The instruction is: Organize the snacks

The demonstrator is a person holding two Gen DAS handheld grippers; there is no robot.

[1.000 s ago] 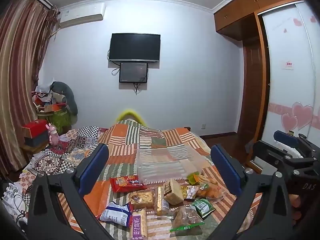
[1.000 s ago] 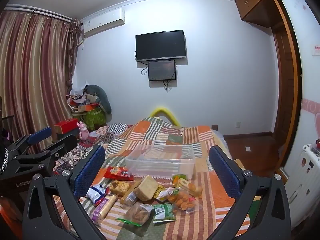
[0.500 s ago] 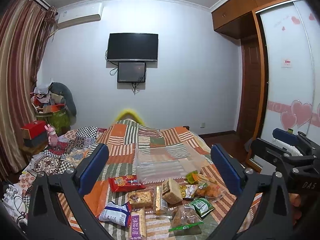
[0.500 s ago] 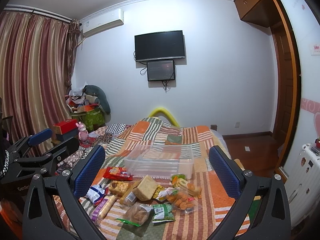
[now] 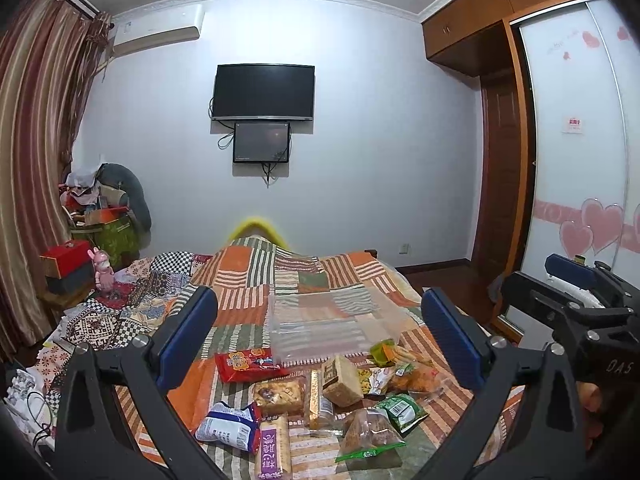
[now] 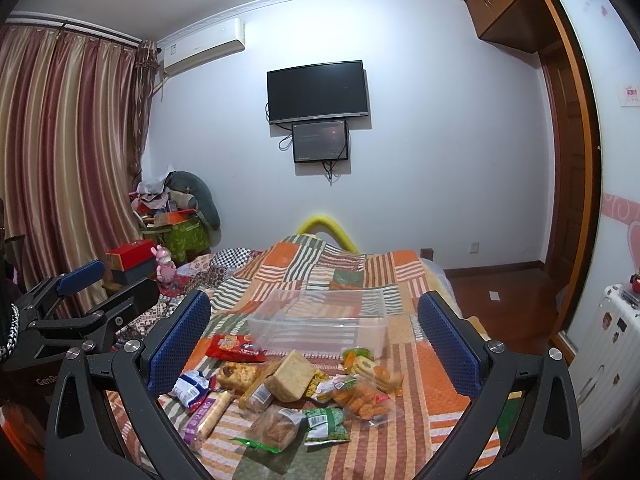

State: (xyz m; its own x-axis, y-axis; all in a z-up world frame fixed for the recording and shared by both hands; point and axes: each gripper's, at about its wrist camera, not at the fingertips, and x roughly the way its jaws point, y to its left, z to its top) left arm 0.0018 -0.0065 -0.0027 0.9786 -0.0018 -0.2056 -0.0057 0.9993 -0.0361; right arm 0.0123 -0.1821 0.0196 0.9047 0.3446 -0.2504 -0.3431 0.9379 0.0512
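Purple snack bar [image 5: 273, 449] lengthwise toward camera

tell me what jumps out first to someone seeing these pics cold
A heap of wrapped snacks lies on the striped patchwork bedspread, just in front of an empty clear plastic bin. Framing the pile, the right gripper stands open with blue-padded fingers, and the left gripper is open too. On the far wall, a dark television hangs above a smaller screen.
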